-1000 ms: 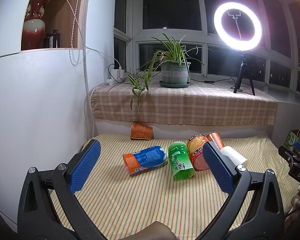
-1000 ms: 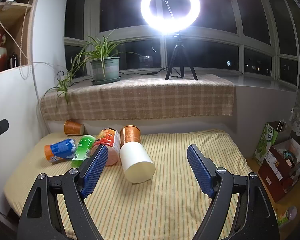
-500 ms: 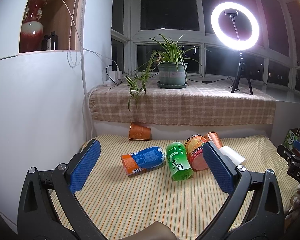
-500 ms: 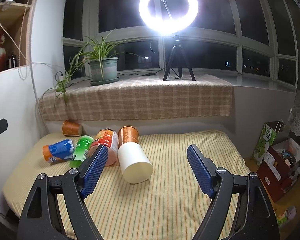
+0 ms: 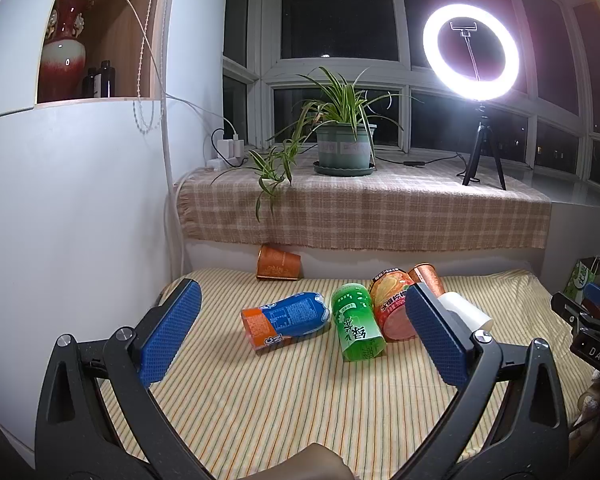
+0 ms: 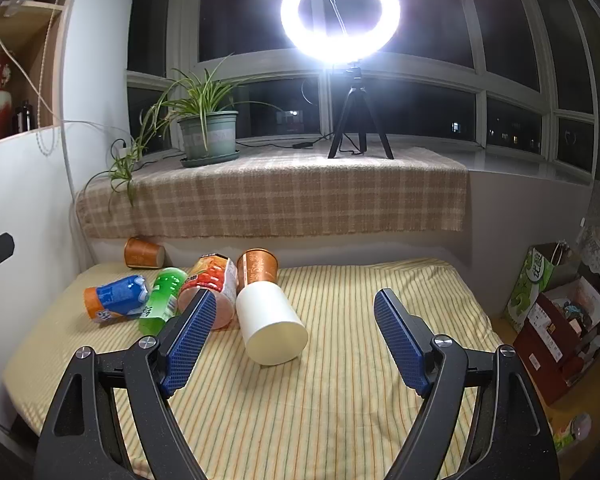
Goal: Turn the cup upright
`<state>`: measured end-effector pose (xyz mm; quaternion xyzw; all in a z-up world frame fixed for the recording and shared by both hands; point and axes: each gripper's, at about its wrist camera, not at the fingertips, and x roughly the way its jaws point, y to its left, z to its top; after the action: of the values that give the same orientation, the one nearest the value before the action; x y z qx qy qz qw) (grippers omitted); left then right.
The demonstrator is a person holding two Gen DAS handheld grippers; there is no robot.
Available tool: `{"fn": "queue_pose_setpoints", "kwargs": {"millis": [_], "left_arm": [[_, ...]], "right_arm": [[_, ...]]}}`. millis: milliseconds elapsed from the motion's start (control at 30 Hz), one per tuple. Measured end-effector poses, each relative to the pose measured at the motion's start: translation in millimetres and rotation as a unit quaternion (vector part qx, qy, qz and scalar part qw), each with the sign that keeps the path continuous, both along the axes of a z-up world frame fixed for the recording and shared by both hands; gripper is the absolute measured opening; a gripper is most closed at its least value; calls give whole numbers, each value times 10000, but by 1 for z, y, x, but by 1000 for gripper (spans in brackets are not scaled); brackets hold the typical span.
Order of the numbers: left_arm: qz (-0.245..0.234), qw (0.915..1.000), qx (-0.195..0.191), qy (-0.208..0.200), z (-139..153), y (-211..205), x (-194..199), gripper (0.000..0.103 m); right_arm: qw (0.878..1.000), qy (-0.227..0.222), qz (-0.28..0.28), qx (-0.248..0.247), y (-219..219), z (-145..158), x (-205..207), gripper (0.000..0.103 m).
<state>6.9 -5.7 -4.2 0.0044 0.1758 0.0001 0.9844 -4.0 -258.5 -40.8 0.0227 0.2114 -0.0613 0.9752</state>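
Several cups lie on their sides on a striped cloth. A white cup lies nearest my right gripper, which is open and empty just short of it. Behind it lie a copper cup, a red-orange cup, a green cup, a blue and orange cup and an orange cup by the wall. My left gripper is open and empty, back from the blue and orange cup and green cup. The white cup is partly hidden by its right finger.
A checked cloth covers the sill behind, with a potted plant and a lit ring light on a tripod. A white wall stands at the left. Boxes and bags sit on the floor at the right.
Both views have shifted very slightly; the cups have not moved and both grippers stay open.
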Motion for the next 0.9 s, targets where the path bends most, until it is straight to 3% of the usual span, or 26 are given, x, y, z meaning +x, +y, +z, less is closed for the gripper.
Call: {"fn": "queue_pose_setpoints", "kwargs": {"millis": [900], "left_arm": [[-2,10000,-21,12,-1,0,0,103]], "right_arm": [[10000,32,5,-40,1,-2,1,81]]}}
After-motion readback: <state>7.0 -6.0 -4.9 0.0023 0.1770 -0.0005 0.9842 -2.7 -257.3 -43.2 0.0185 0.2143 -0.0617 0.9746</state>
